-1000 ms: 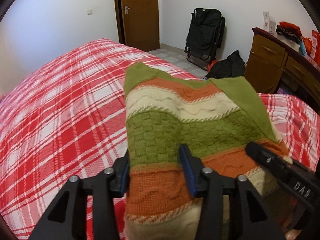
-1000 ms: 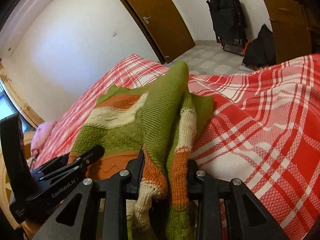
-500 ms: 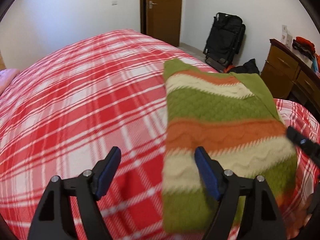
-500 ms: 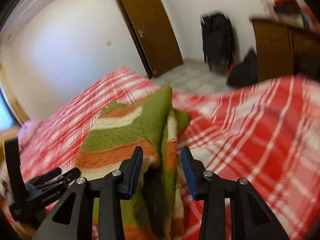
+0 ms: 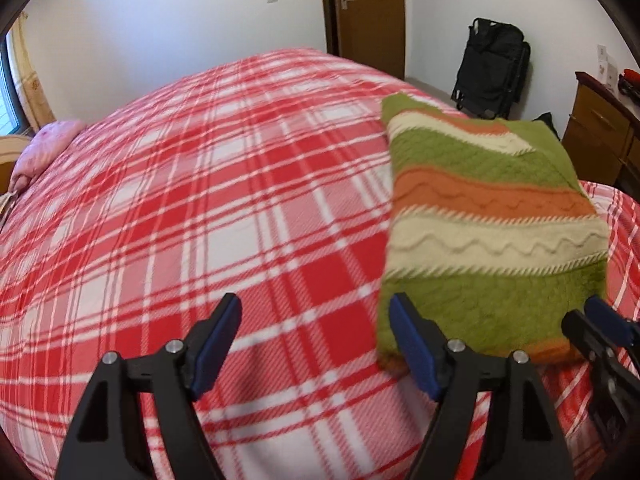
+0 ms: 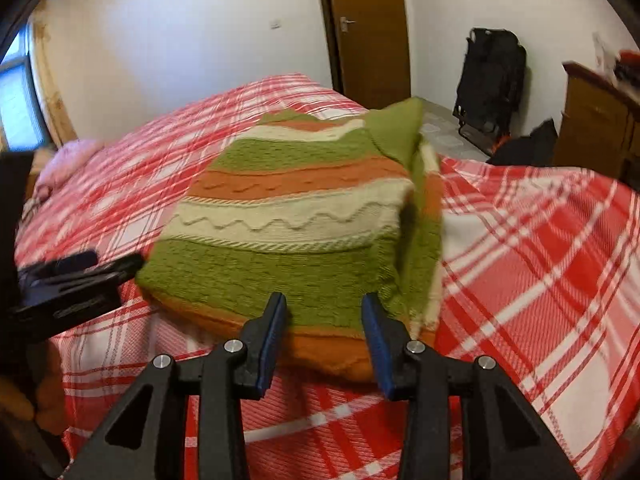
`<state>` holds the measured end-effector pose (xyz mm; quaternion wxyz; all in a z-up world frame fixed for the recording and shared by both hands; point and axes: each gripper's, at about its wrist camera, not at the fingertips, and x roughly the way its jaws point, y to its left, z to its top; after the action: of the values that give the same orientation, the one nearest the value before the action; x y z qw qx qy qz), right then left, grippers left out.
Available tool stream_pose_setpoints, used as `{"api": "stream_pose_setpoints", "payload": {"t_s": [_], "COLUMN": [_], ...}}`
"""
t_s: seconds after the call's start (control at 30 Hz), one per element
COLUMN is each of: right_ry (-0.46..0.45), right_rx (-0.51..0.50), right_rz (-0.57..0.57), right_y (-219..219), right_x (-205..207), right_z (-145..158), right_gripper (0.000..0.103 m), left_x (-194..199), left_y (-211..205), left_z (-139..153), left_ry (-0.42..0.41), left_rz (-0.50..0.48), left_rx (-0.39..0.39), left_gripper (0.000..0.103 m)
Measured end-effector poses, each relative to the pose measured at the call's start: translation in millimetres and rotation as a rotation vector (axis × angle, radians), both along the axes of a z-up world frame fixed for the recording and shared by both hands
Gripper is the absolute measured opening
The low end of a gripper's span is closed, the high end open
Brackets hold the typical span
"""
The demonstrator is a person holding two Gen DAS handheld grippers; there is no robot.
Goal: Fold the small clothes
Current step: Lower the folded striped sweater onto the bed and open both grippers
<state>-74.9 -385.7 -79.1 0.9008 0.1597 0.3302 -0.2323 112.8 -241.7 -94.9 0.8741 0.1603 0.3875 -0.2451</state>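
A folded knit sweater (image 5: 492, 220) with green, orange and cream stripes lies flat on the red plaid bed (image 5: 220, 208). It also shows in the right wrist view (image 6: 292, 224), with a green sleeve edge bunched along its right side. My left gripper (image 5: 316, 316) is open and empty, just left of the sweater's near corner. My right gripper (image 6: 324, 312) is open and empty, just in front of the sweater's near edge. The right gripper's tip (image 5: 596, 328) shows at the left view's right edge, and the left gripper (image 6: 68, 280) at the right view's left edge.
A pink pillow (image 5: 44, 148) lies at the bed's far left. Beyond the bed stand a brown door (image 5: 368, 12), a black folded chair (image 5: 492, 68) and a wooden dresser (image 5: 600, 136). A dark bag (image 6: 528, 148) lies on the floor.
Both grippers let go of the sweater and opened. They pulled back toward me, the left one shifting left. The sweater now lies flat on the bed.
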Motion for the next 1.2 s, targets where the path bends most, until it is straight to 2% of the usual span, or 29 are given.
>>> {"api": "stream_pose_setpoints", "payload": {"t_s": [0.17, 0.27, 0.47, 0.57, 0.67, 0.73, 0.8, 0.87, 0.9, 0.97, 1.0, 1.03, 1.07, 1.13, 1.2], "right_ry": [-0.017, -0.015, -0.044, -0.038, -0.038, -0.031, -0.033, -0.03, -0.029, -0.03, -0.028, -0.025, -0.021, -0.005, 0.002], "right_rx": [-0.005, -0.009, 0.003, 0.004, 0.024, 0.026, 0.021, 0.023, 0.026, 0.024, 0.021, 0.016, 0.011, -0.006, -0.017], "right_rz": [-0.014, -0.015, -0.001, -0.003, -0.007, -0.008, -0.007, -0.005, -0.005, -0.002, 0.0, 0.001, 0.002, 0.0, 0.001], "right_y": [7, 12, 13, 11, 6, 6, 6, 5, 4, 5, 5, 5, 5, 6, 8], "right_x": [-8, -9, -13, -13, -13, -11, -10, -9, -9, -9, -9, -9, -8, -6, -5], "right_z": [5, 4, 12, 13, 8, 5, 4, 4, 4, 4, 3, 3, 2, -1, -2], "right_gripper": [0.041, 0.041, 0.041, 0.041, 0.041, 0.041, 0.041, 0.041, 0.041, 0.041, 0.041, 0.041, 0.041, 0.041, 0.041], "left_x": [2, -2, -16, -18, -18, -20, -29, -38, -39, -31, -22, -12, -3, 6, 3], "left_y": [42, 54, 24, 1, -11, -19, -23, -28, -31, -34, -31, -26, -20, -5, 12], "left_z": [-9, -13, -6, -9, -9, -9, -7, -8, -10, -14, -15, -14, -14, -14, -17], "left_ry": [0.027, 0.039, 0.02, 0.009, 0.029, 0.015, 0.002, -0.056, -0.087, -0.093, -0.08, -0.054, -0.015, 0.044, 0.031], "left_rz": [0.053, 0.04, -0.082, -0.113, -0.144, -0.142, -0.18, -0.215, -0.217, -0.189, -0.142, -0.104, -0.075, -0.059, -0.069], "left_rx": [0.007, -0.004, -0.041, -0.006, -0.018, -0.001, 0.006, 0.032, 0.063, 0.088, 0.081, 0.068, 0.043, -0.001, -0.014], "left_gripper": [0.079, 0.079, 0.079, 0.079, 0.079, 0.079, 0.079, 0.079, 0.079, 0.081, 0.081, 0.09, 0.091, 0.091, 0.092]}}
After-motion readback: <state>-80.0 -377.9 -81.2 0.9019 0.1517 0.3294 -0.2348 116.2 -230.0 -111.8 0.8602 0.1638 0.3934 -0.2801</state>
